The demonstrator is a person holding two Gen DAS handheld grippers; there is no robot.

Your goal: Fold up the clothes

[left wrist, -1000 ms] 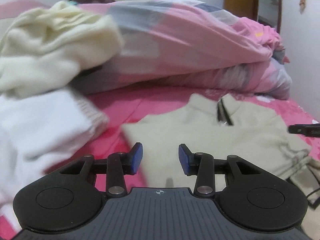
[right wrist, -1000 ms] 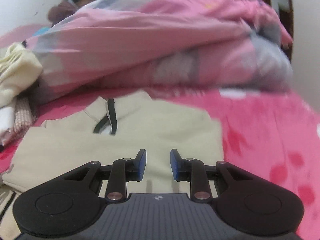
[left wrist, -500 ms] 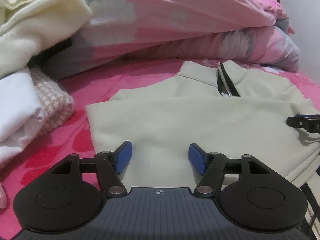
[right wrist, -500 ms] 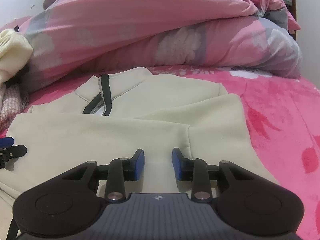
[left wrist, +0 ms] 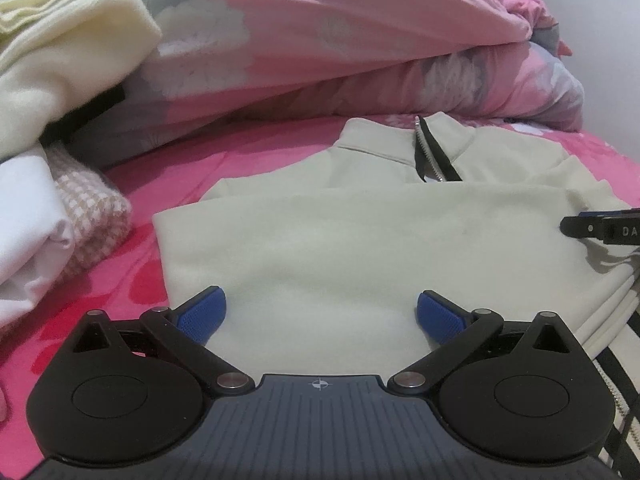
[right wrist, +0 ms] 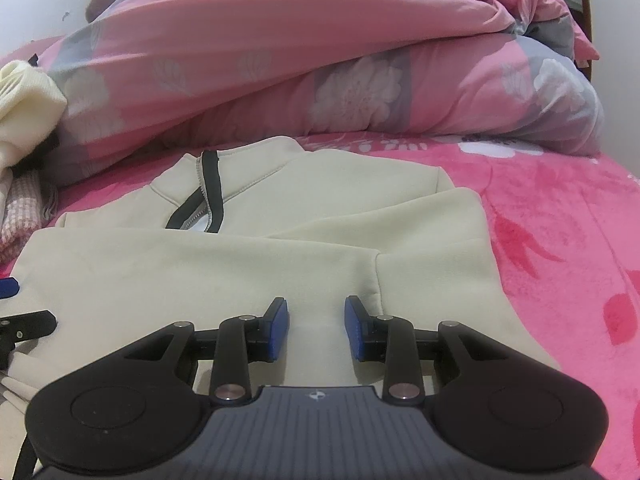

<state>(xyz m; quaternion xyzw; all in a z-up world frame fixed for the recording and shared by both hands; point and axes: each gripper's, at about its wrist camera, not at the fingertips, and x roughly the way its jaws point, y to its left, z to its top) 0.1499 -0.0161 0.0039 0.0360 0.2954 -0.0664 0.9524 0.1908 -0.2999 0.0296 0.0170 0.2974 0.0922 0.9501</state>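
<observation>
Spreading wider than half a second back, left gripper (left wrist: 321, 312) fingers gape empty over cream zip-neck sweatshirt (left wrist: 360, 240), lower centre; right gripper (right wrist: 316, 328) part-open, empty; likely just released a fold

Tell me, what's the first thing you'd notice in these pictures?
The big cream zip-neck sweatshirt lying half folded in the middle of the bright pink bedsheet. Behind it a puffy pink flowered quilt is heaped up. Nearest the camera, the left claw is spread wide open above the sweatshirt.
</observation>
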